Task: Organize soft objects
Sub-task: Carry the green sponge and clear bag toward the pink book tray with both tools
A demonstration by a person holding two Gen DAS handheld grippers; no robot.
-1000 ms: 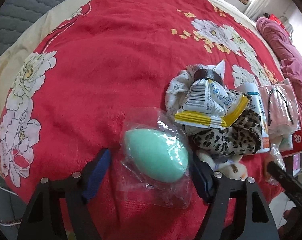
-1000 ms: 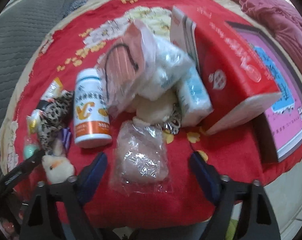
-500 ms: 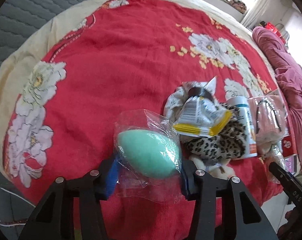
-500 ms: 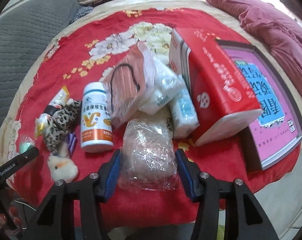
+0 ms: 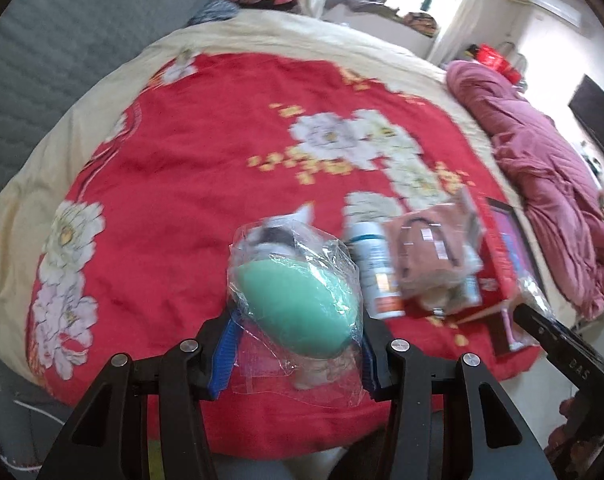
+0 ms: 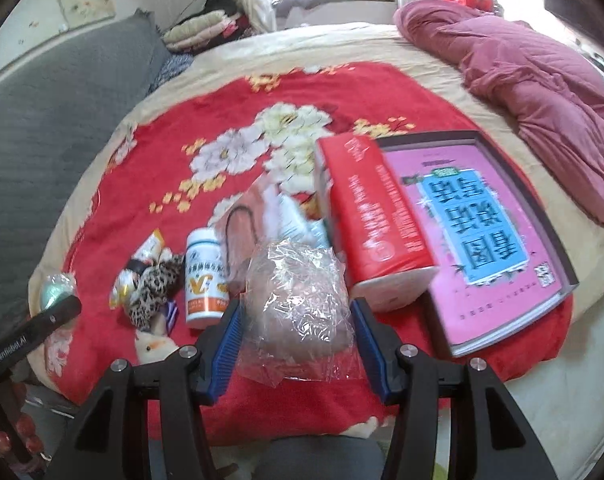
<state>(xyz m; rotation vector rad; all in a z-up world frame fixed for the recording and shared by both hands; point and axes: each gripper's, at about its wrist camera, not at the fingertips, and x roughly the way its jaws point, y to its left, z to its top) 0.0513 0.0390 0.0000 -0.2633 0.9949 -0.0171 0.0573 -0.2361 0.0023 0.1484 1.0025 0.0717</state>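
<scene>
My left gripper is shut on a mint green egg-shaped sponge in a clear bag and holds it above the red floral blanket. My right gripper is shut on a pink sponge in a crinkled clear bag, lifted off the blanket. The left gripper with the green sponge also shows at the left edge of the right wrist view.
A white pill bottle, leopard-print cloth, snack packet, small plush toy, bagged pink item, red box and pink book lie on the blanket. A maroon quilt lies far right.
Both grippers closed on their bagged sponges and lifted them up and back from the blanket. The views now show more of the bed and room.
</scene>
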